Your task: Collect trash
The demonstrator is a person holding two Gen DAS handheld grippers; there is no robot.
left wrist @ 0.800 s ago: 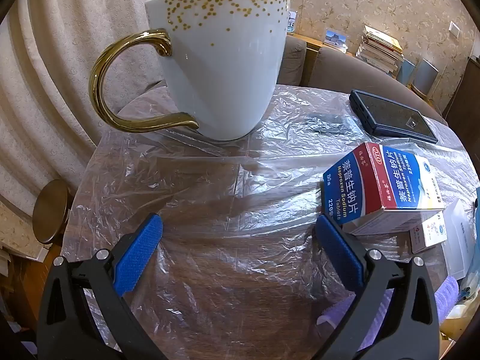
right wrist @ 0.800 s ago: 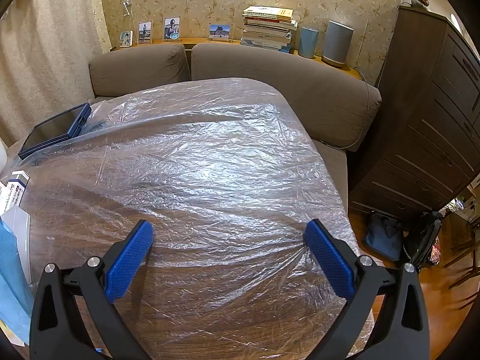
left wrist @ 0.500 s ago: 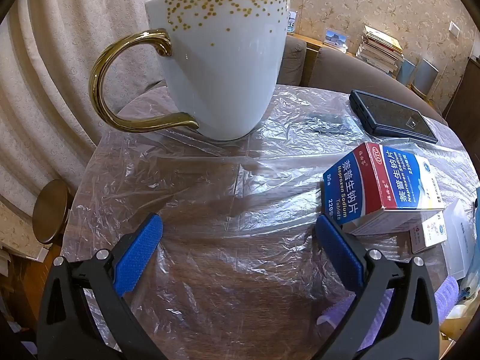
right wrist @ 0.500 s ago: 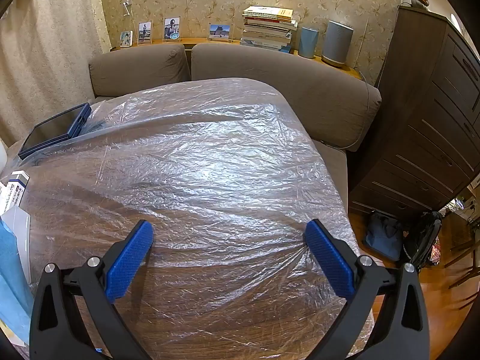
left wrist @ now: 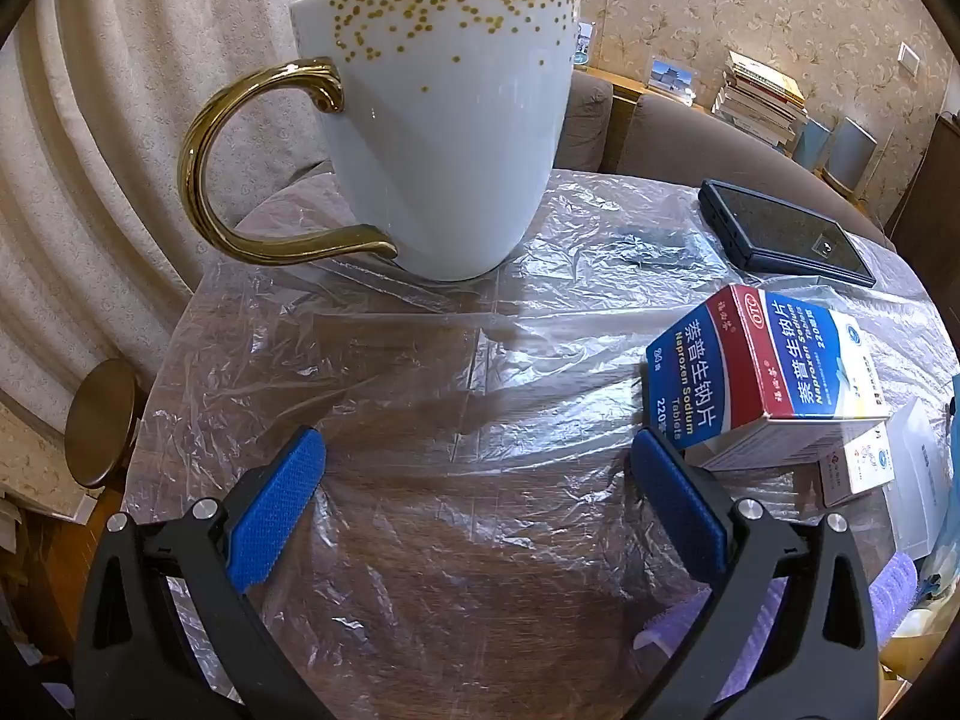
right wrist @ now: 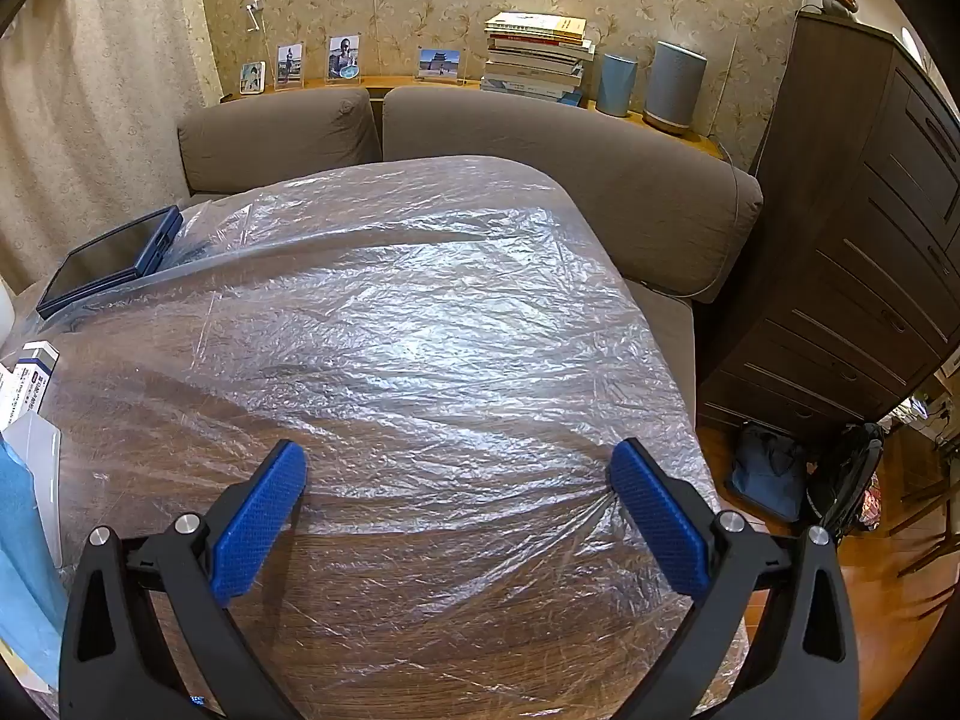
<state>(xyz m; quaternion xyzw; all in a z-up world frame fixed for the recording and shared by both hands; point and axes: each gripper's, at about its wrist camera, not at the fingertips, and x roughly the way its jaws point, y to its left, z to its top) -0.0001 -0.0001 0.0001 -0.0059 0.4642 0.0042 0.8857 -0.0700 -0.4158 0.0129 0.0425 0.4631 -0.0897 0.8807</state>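
Observation:
A wooden table [left wrist: 480, 612] is covered with a thin clear plastic sheet [left wrist: 420, 372]. In the left wrist view my left gripper [left wrist: 477, 450] is open and empty, low over the sheet. A blue, red and white medicine box [left wrist: 762, 372] lies just past its right finger, on smaller white boxes [left wrist: 858, 468]. A white mug with gold dots and a gold handle [left wrist: 444, 120] stands ahead. In the right wrist view my right gripper [right wrist: 459, 459] is open and empty over the sheet [right wrist: 420, 312].
A dark tablet [left wrist: 786, 234] lies at the back right of the table; it also shows in the right wrist view [right wrist: 108, 258]. Purple items [left wrist: 888, 594] and blue cloth [right wrist: 24, 540] lie nearby. A brown sofa [right wrist: 540, 138] stands behind, a dark dresser [right wrist: 870, 240] at right, a round stool [left wrist: 102, 420] at left.

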